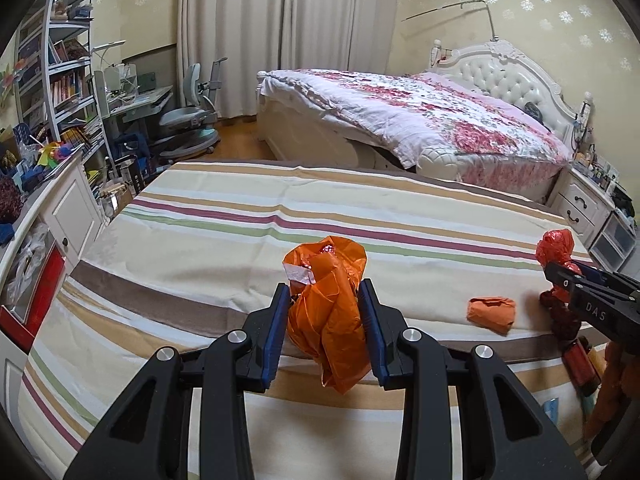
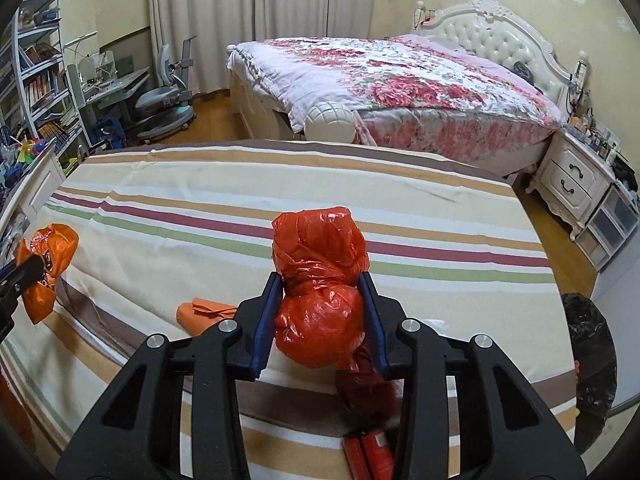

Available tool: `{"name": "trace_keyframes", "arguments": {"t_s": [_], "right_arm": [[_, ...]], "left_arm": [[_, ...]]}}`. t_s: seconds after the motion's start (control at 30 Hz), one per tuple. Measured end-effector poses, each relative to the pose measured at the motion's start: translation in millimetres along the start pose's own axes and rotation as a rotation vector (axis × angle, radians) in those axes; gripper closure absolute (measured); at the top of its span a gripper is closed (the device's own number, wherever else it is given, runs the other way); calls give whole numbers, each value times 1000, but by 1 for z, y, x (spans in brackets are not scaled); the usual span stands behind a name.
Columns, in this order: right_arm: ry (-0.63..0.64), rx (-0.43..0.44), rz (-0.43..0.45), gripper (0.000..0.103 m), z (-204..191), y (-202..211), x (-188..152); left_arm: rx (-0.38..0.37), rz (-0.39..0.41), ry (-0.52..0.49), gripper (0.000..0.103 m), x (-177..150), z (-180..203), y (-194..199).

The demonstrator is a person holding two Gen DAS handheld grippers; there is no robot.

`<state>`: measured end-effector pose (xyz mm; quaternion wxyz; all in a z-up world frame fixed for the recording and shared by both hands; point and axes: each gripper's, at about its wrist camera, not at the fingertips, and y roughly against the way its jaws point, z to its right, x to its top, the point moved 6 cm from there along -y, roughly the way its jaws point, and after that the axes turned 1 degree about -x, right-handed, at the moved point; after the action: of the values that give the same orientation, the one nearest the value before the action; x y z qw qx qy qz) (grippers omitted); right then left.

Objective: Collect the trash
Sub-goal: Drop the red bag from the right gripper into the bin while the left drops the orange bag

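Meanwhile, over a striped bedsheet point(image 1: 224, 248), the left gripper point(image 1: 323, 300) clenches a crumpled orange plastic bag point(image 1: 328, 312), its blue pads point(image 1: 276, 332) pressed against both sides. Off to that bag's right, the right gripper point(image 2: 320, 292) grasps a knotted red plastic bag point(image 2: 320, 280) lifted above the same sheet. Between the two bags, a small folded orange scrap point(image 1: 491, 314) lies flat on the sheet. Beyond the sheet's far edge stands a floral-covered bed point(image 2: 400, 92), with a white nightstand point(image 2: 572, 180) beside it.

Soft, even indoor light; fisheye-bent, dark-vignetted edges.
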<state>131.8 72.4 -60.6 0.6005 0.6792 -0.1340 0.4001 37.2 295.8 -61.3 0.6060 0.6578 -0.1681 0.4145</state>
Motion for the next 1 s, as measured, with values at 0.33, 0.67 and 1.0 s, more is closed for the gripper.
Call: {"name": "trace_keyframes", "arguments": {"t_s": [0.33,0.67,1.0], "right_arm": [[-98,-75,71,65,78,59,-24],[-206,-237,109,65,173,104,-65],[-339,-360,114,65,260,125,-102]], "left_arm": [[-150,49,-64,67,3,82,25],[-291,68,-202,67,-5,187,44],[-438,65,-351,67,-30,306,57]]}}
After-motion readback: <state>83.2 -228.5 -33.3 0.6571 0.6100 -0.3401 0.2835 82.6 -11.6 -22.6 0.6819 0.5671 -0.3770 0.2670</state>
